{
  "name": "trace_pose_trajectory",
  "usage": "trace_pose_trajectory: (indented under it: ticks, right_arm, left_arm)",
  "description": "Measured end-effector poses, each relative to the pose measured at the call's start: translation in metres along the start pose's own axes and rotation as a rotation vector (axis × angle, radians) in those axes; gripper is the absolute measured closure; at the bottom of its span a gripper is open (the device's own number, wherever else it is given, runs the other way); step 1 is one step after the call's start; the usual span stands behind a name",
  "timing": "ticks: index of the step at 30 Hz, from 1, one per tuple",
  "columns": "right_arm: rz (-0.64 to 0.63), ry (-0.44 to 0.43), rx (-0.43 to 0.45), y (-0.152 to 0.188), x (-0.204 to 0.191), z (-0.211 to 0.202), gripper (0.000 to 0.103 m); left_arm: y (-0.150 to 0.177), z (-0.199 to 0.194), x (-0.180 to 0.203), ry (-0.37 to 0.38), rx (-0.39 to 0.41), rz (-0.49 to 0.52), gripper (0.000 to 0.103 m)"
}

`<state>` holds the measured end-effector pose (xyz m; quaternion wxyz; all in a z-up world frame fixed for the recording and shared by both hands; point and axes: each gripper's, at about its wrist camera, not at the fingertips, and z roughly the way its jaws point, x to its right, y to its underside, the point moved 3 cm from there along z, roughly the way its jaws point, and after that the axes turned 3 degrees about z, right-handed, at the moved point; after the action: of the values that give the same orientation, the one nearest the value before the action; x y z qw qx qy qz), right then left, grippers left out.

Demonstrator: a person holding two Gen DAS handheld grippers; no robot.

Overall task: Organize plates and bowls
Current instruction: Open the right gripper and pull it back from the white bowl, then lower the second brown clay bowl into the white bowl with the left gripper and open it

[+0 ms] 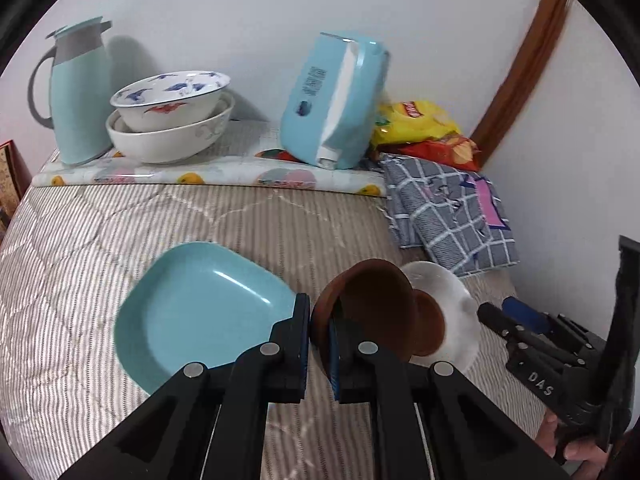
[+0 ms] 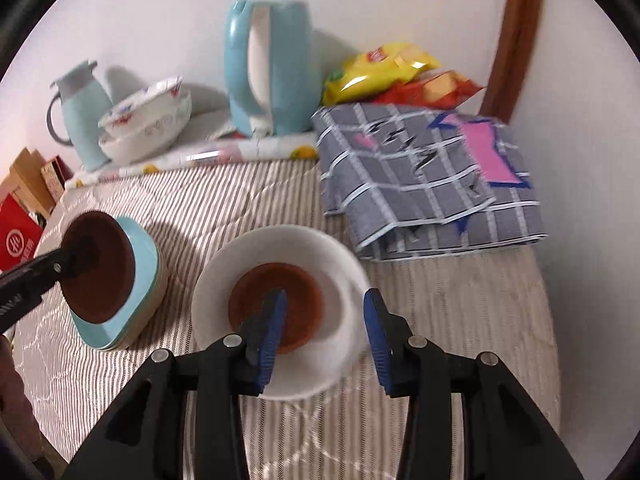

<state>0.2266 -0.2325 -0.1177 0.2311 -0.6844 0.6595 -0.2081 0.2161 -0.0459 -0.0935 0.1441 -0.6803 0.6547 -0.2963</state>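
The left claw (image 1: 320, 344) pinches a brown bowl's (image 1: 372, 304) rim; the right claw (image 2: 325, 340) gapes wide over the white plate (image 2: 344, 280).

Home bedroom: striped quilt (image 1: 120, 240), stacked bowls (image 1: 170, 120), thermos jug (image 1: 78, 92), snack bags (image 1: 420, 120)

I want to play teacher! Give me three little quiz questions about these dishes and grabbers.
1. True or false: the right gripper is open.
2. What does the left gripper hold? A) brown bowl B) blue square plate C) thermos jug
3. Fill in: a second brown bowl sits inside the ____ bowl.

Key: 1 true; 2 A; 3 white.
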Motion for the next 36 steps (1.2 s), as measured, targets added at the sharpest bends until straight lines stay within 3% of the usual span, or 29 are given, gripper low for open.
trace_pose_trajectory:
  ticks: [9, 19, 36]
  right_arm:
    - [0.100, 0.044, 0.037, 0.018, 0.055, -0.026, 0.061]
    - [0.189, 0.069, 0.027, 0.042, 0.101, -0.026, 0.061]
    - [0.216, 0.071, -0.001, 0.053, 0.119, -0.008, 0.061]
  left_arm:
    - [0.006, 0.013, 0.040, 0.035, -0.030, 0.047, 0.094]
    - [0.005, 0.047, 0.068, 0.048, -0.080, 0.077, 0.094]
    - [0.007, 0.089, 0.080, 0.054, -0.145, 0.076, 0.094]
